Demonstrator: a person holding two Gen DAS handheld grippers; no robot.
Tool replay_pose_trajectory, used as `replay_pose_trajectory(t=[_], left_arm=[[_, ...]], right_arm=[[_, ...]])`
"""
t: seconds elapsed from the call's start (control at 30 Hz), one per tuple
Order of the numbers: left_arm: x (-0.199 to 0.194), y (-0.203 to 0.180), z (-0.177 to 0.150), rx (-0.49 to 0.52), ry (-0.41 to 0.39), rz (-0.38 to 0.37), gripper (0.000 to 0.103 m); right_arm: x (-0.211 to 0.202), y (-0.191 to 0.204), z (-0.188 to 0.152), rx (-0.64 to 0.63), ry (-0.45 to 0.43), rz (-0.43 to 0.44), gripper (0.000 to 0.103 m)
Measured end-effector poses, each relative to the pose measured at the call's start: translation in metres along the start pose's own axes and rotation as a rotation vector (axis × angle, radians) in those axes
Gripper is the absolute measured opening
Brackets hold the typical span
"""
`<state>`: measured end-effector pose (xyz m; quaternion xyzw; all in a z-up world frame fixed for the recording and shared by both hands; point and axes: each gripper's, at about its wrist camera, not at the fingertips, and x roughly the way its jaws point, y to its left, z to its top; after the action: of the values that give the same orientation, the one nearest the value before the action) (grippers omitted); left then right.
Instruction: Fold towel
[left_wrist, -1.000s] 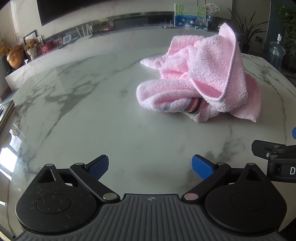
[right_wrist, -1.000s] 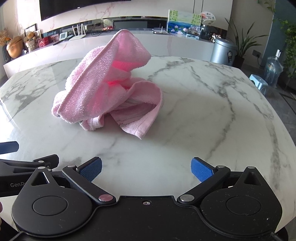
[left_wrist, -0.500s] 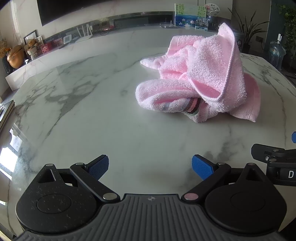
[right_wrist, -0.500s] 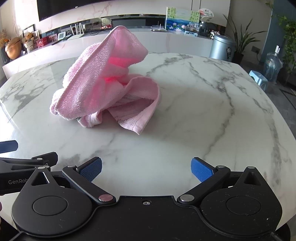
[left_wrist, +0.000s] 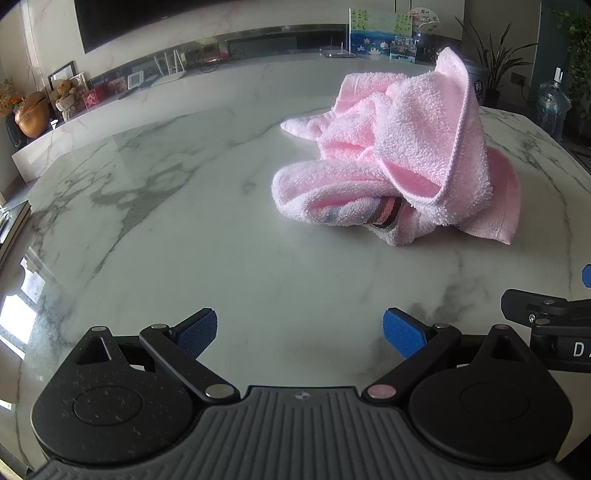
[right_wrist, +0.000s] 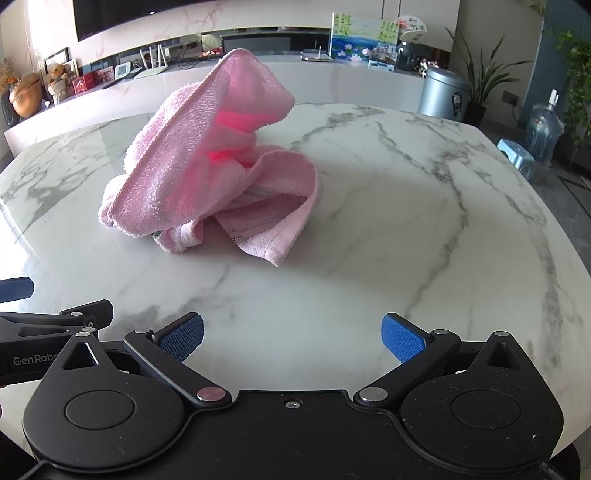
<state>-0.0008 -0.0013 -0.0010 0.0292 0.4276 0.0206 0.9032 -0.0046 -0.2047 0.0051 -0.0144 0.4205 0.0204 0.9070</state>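
Note:
A pink towel (left_wrist: 402, 158) lies crumpled in a heap on the white marble table (left_wrist: 184, 221), one fold standing up high. In the right wrist view the same towel (right_wrist: 207, 162) sits left of centre. My left gripper (left_wrist: 299, 332) is open, short of the towel and to its left, with nothing between its blue pads. My right gripper (right_wrist: 291, 334) is open too, short of the towel and slightly to its right. Each gripper shows at the other view's edge: the right one (left_wrist: 554, 321), the left one (right_wrist: 48, 321).
A long marble counter (right_wrist: 332, 74) with pictures, a teddy bear and small items runs behind the table. A metal bin (right_wrist: 443, 92), potted plants and a water jug (right_wrist: 545, 129) stand at the right. The table's curved edge falls away on the right.
Both grippers have crept a little toward the towel, which looks slightly larger and nearer in the right wrist view. The towel itself has not moved. Jaws stay open.

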Motion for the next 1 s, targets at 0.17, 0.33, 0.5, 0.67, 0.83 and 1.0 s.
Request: replay_pose_trajectory(t=[0.17, 0.33, 0.5, 0.67, 0.83, 1.0], left_arm=[[0.0004, 0.0003, -0.001, 0.0, 0.001, -0.002, 0.098], [0.0005, 0.0013, -0.0006, -0.004, -0.001, 0.0, 0.098], [0.0002, 0.0019, 0.0, -0.006, -0.004, 0.0, 0.098], [-0.0004, 0.0019, 0.0002, -0.003, -0.005, -0.006, 0.098], [0.0, 0.0014, 0.0013, 0.001, -0.004, -0.008, 0.098], [-0.0001, 0.0005, 0.0018, 0.01, -0.006, -0.012, 0.098]], right_arm=[[0.0012, -0.0008, -0.0003, 0.003, 0.003, -0.001, 0.102], [0.001, -0.0014, -0.0002, 0.006, 0.008, -0.001, 0.102], [0.0011, -0.0013, -0.0001, 0.005, 0.008, -0.003, 0.102], [0.002, -0.0019, -0.0004, 0.004, 0.009, -0.004, 0.102], [0.0025, -0.0025, -0.0003, 0.004, 0.01, -0.005, 0.102], [0.0031, -0.0031, 0.0002, 0.008, 0.013, -0.006, 0.102]])
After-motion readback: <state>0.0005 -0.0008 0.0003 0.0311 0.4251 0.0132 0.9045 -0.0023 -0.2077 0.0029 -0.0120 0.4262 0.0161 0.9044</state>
